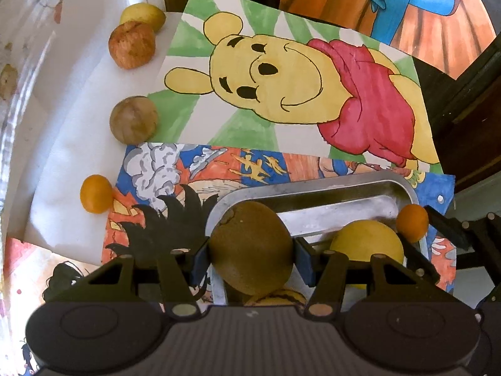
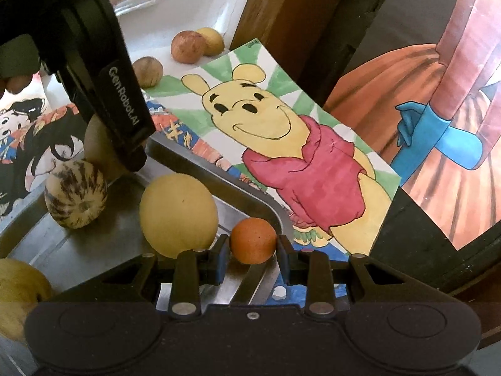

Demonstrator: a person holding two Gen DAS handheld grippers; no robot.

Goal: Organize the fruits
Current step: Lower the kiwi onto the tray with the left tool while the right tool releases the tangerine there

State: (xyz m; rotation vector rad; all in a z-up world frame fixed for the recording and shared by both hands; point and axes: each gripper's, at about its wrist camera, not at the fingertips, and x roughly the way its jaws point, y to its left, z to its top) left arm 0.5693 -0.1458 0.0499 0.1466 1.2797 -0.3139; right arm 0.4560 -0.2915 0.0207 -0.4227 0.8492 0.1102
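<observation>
My left gripper is shut on a brown kiwi-like fruit and points steeply down over the left end of a metal tray. In the tray lie a round yellow fruit, a striped fruit and a yellow pear-like fruit. My right gripper is shut on a small orange fruit, held just above the tray's corner rim. In the right wrist view the left gripper's black finger partly hides the brown fruit.
On the white cloth to the left lie a yellow fruit, a reddish apple, a brown round fruit and a small orange one. The tray rests on cartoon drawings, next to a bear drawing. Dark wooden furniture borders the far side.
</observation>
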